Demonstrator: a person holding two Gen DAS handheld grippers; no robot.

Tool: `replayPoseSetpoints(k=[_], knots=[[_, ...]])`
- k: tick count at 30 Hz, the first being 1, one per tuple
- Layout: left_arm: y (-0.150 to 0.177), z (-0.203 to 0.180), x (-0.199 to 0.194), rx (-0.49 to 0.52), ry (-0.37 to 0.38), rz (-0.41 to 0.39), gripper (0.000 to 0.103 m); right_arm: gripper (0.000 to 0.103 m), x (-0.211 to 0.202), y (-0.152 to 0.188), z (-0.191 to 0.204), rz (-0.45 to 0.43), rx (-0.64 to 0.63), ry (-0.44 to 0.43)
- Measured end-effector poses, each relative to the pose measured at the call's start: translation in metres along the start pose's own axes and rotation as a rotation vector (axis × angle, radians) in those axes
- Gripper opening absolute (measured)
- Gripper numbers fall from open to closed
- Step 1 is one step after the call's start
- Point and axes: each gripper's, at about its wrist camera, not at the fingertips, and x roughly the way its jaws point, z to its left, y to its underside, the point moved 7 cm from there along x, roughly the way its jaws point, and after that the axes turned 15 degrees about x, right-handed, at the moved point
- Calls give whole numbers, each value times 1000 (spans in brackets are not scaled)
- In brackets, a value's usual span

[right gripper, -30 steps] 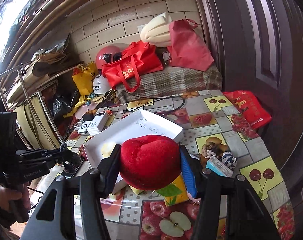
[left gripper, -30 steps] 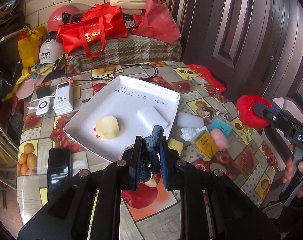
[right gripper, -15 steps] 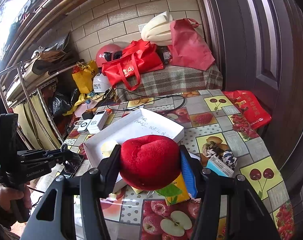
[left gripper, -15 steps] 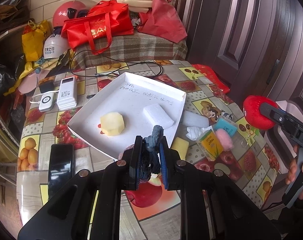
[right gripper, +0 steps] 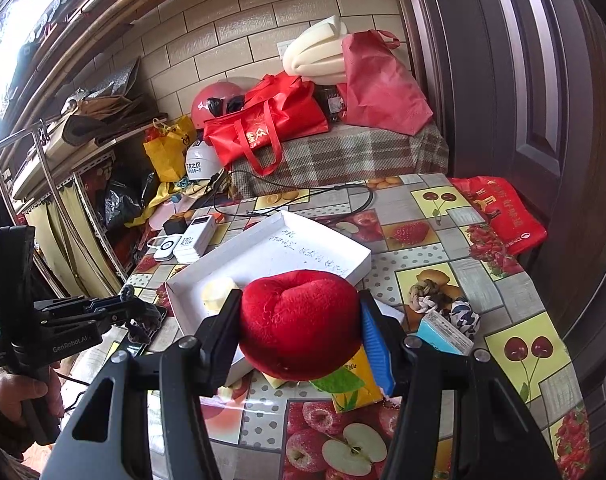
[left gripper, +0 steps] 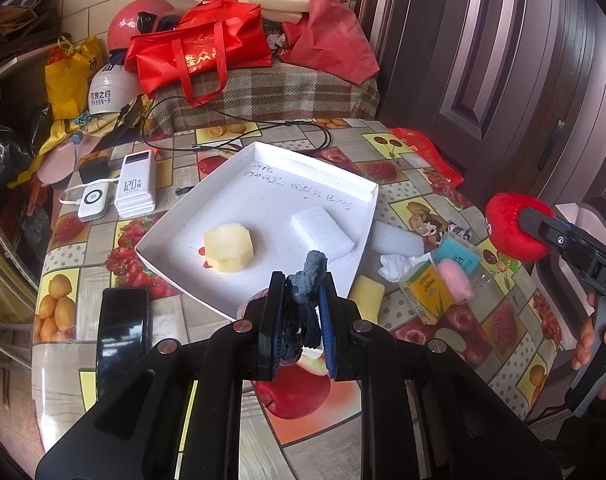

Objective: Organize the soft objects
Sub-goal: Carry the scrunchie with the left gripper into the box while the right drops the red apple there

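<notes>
the left tongs (left gripper: 299, 312) are clamped tight on a dark blue knitted scrap (left gripper: 309, 280), its tip sticking up above the pads – they hang over the near edge of the white tray (left gripper: 263, 160), which sits at an angle on the fruit-patterned table (left gripper: 83, 240). in the tray lie a pale yellow sponge chunk (left gripper: 228, 247) and a white foam block (left gripper: 322, 233), apart from each other.

the right tongs (right gripper: 299, 324) grip a red plush apple (right gripper: 301, 322), squeezed between the two pads and held in the air off the table's right side, well apart from the tray. from the left camera the same red plush shows at the far right, with a hand (left gripper: 601, 344) around the handle.

still on the table just beside the tray's right edge – a second white foam piece (left gripper: 397, 238), a crumpled white tissue (left gripper: 397, 266), a yellow sponge (left gripper: 367, 294), a yellow-green packet (left gripper: 427, 292), a pink fluffy thing (left gripper: 455, 280) and a light blue pack (left gripper: 457, 254). a knotted rope toy (right gripper: 427, 300) lies further right.

left of the tray are a white power bank (left gripper: 137, 188) and a black phone (left gripper: 123, 324).
</notes>
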Motion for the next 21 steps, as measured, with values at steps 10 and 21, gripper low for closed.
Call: replayPoseSetpoints(k=[10, 21], knots=[[1, 8, 12, -16, -4, 9, 15, 56, 16, -4, 4, 25, -15, -7], [-33, 40, 28, -29, -32, -22, 15, 56, 48, -21, 19, 46, -46, -21]])
